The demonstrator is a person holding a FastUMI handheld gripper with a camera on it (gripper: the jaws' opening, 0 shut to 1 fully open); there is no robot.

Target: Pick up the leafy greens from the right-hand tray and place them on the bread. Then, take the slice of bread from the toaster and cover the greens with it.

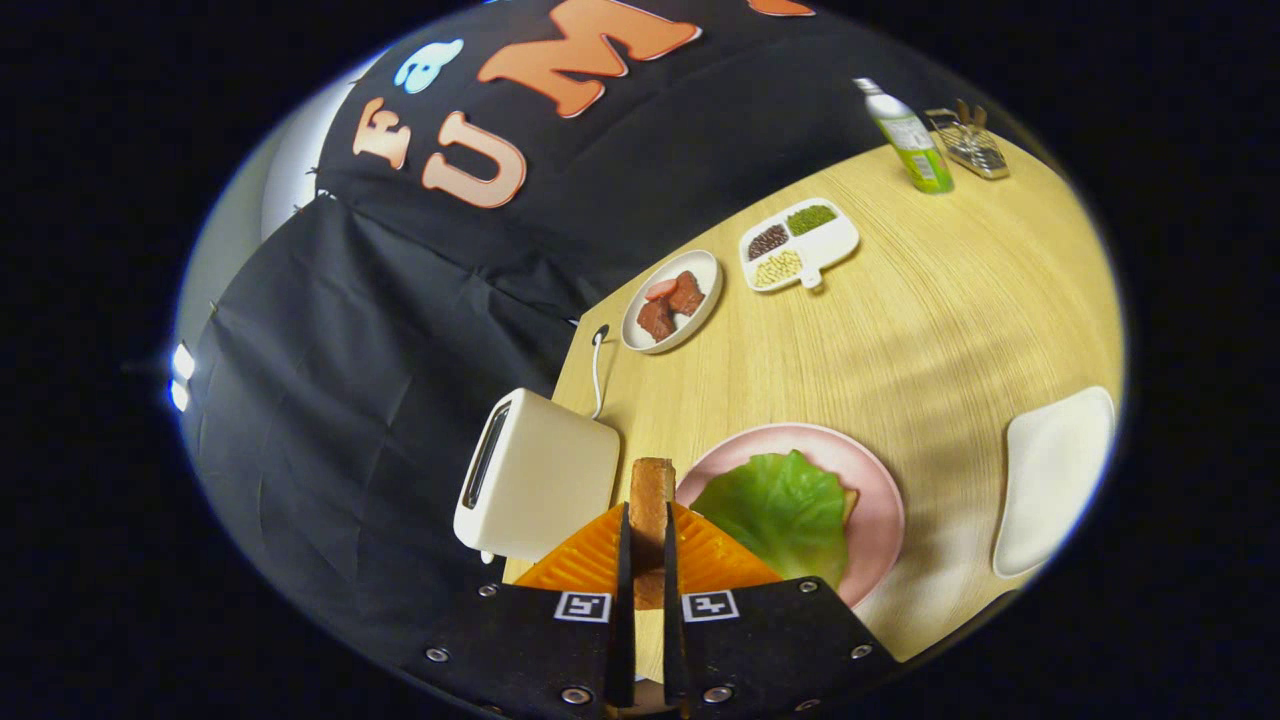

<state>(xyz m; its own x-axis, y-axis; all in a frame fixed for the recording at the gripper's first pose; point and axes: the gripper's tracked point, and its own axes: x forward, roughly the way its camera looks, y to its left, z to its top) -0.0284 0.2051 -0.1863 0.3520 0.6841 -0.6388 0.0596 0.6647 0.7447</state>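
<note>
Lower left of centre: toaster [540,490] on the counter [960,330]. Bottom centre — gripper [648,545] fingers nearly closed, clamped on an upright slice of bread [652,500]. Just right — leafy greens [785,512] lying over bread on the pink plate [880,490]; far right, white tray [1055,480].

Bread slice [651,500] clamped between fingers [690,555]; toaster [535,480] left; plate [880,510] with greens [785,510] right.

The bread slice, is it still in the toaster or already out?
Out. The bread slice stands on edge, clamped between the gripper fingers, beside the toaster, whose slot looks empty.
</note>
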